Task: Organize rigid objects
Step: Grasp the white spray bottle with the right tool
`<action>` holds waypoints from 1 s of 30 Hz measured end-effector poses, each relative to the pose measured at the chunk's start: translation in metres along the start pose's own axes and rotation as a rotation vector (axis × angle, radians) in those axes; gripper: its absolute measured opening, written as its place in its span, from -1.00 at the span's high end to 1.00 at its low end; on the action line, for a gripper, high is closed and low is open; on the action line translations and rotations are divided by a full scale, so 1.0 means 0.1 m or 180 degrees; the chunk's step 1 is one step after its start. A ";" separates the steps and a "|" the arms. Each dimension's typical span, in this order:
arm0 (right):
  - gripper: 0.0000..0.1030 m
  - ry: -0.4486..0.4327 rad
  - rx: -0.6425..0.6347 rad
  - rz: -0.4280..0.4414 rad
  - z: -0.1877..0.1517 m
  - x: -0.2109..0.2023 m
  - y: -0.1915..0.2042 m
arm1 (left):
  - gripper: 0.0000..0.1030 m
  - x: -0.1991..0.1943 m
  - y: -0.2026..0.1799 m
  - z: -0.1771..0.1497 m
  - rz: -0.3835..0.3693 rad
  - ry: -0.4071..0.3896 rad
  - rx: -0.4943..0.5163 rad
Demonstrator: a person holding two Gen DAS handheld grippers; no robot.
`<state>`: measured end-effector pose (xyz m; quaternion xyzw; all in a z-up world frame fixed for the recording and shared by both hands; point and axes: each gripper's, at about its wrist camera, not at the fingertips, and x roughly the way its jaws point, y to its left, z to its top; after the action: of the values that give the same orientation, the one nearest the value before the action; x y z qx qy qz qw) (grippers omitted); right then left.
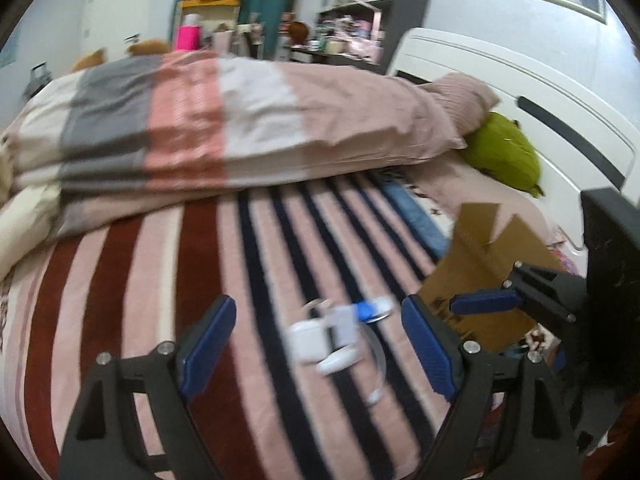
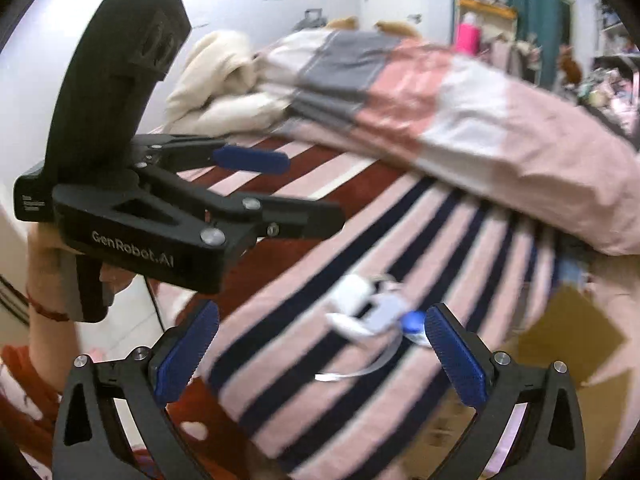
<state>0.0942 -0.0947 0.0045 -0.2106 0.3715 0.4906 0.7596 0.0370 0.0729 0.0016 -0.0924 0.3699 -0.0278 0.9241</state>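
Note:
A small pile of rigid items lies on the striped blanket [image 1: 208, 264]: a white earbud case [image 1: 306, 340], a white oval piece [image 1: 338, 362], a blue and white item [image 1: 370, 308] and a white cable [image 1: 378, 376]. My left gripper [image 1: 318, 348] is open and empty, with the pile between its blue pads. The pile also shows in the right wrist view [image 2: 370, 312], blurred. My right gripper [image 2: 320, 356] is open and empty just in front of the pile. The left gripper's body [image 2: 168, 216] shows at the left of the right wrist view.
An open cardboard box [image 1: 484, 276] stands at the right of the pile, also in the right wrist view [image 2: 568, 332]. A folded striped quilt [image 1: 224, 128] lies behind. A green plush [image 1: 504, 152] rests by the white headboard [image 1: 520, 88]. The bed edge is at left [image 2: 176, 304].

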 end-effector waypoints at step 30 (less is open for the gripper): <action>0.07 0.0331 0.0799 -0.0651 -0.72 1.27 -0.26 | -0.60 0.30 0.38 -0.64 -0.0127 0.0284 -0.0362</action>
<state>0.1228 -0.0807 -0.1404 -0.1759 0.4453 0.3489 0.8056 0.0141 0.0965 -0.0714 -0.1507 0.4098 -0.0293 0.8992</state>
